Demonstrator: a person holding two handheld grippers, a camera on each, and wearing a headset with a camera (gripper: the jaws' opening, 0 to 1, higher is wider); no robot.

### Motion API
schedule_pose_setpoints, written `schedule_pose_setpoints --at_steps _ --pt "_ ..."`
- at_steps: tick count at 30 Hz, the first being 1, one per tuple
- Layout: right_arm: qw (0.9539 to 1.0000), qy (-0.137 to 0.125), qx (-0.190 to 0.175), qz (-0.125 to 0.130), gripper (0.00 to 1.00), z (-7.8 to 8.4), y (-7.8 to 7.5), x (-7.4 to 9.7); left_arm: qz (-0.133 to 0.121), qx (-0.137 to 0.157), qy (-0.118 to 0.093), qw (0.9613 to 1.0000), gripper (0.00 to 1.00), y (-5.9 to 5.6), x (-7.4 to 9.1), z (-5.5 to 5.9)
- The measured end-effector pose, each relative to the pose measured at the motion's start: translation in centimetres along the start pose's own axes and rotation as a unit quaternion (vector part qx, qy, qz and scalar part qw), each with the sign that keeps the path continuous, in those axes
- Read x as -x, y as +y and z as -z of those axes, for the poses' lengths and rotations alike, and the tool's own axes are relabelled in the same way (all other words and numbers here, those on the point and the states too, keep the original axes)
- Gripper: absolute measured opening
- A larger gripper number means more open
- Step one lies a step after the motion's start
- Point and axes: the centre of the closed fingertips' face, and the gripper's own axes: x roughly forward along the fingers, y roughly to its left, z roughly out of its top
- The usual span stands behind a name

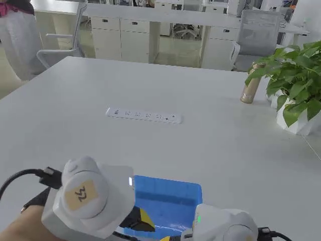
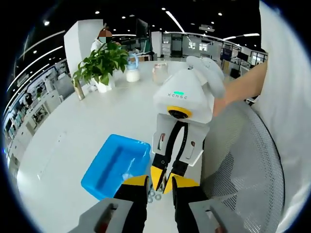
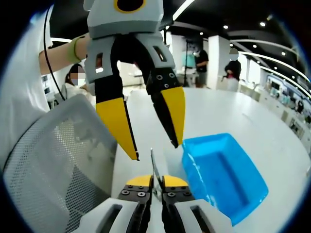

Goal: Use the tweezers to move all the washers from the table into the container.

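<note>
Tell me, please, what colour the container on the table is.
Bright blue. The container shows best in the right gripper view.

place: open-plan office | seen: long white table with a power strip – rows of white desks and drawer cabinets behind, grey mesh chairs, potted plant | overhead: strip lights – people standing further off

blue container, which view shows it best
The right gripper view: the blue container is large there, its open inside plain to see. The left gripper view shows it smaller but nearly whole; the head view shows its far part, the near part hidden.
</note>
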Motion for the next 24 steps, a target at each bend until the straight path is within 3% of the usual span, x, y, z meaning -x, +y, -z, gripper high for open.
schedule_pose_setpoints --at_steps 4,6,7,8,10,11,12,15,18,19,22,23,24 --pt "0.9997 -0.008 -0.021 0.004 0.03 0.0 -0.2 0.0 -0.036 0.045 -0.043 0.9974 0.27 0.4 1.3 0.2" --pt "0.9996 -0.011 -0.024 0.006 0.03 0.0 -0.3 0.0 -0.061 0.08 -0.073 0.9922 0.35 0.7 2.3 0.4" --pt "0.9996 -0.012 -0.026 0.009 0.03 0.0 -0.4 0.0 -0.074 0.102 -0.091 0.9878 0.37 0.9 2.9 0.5" --pt "0.9994 -0.013 -0.03 0.012 0.03 -0.1 -0.4 0.0 -0.08 0.109 -0.097 0.986 0.38 1.0 3.1 0.6" --pt "0.9992 -0.016 -0.033 0.016 0.03 -0.1 -0.4 0.0 -0.11 0.132 -0.125 0.9771 0.44 1.3 4.2 0.8" --pt "0.999 -0.018 -0.036 0.022 0.03 -0.1 -0.5 0.0 -0.136 0.139 -0.14 0.9708 0.48 1.6 4.8 1.0" --pt "0.9989 -0.019 -0.037 0.024 0.03 -0.1 -0.5 0.0 -0.161 0.149 -0.15 0.964 0.53 1.9 5.4 1.3" --pt "0.9987 -0.019 -0.033 0.032 0.03 -0.1 -0.4 -0.2 -0.204 0.162 -0.169 0.9506 0.68 2.1 6.4 2.0" --pt "0.9989 -0.013 -0.026 0.037 0.03 -0.2 -0.3 -0.3 -0.224 0.193 -0.205 0.9329 0.78 1.9 7.2 2.2" --pt "0.9988 -0.011 -0.026 0.04 0.03 -0.2 -0.3 -0.3 -0.226 0.205 -0.226 0.9252 0.81 1.8 7.5 2.0" --pt "0.9987 -0.005 -0.021 0.045 0.03 -0.1 -0.3 -0.3 -0.237 0.222 -0.262 0.9086 0.89 1.9 8.4 1.8" --pt "0.9988 -0.001 -0.015 0.048 0.03 -0.1 -0.3 -0.3 -0.247 0.217 -0.263 0.9072 0.9 2.0 8.6 2.0" --pt "0.9987 0.007 -0.005 0.05 0.03 0.0 -0.3 -0.2 -0.263 0.213 -0.267 0.9023 0.92 2.3 9.0 2.2"
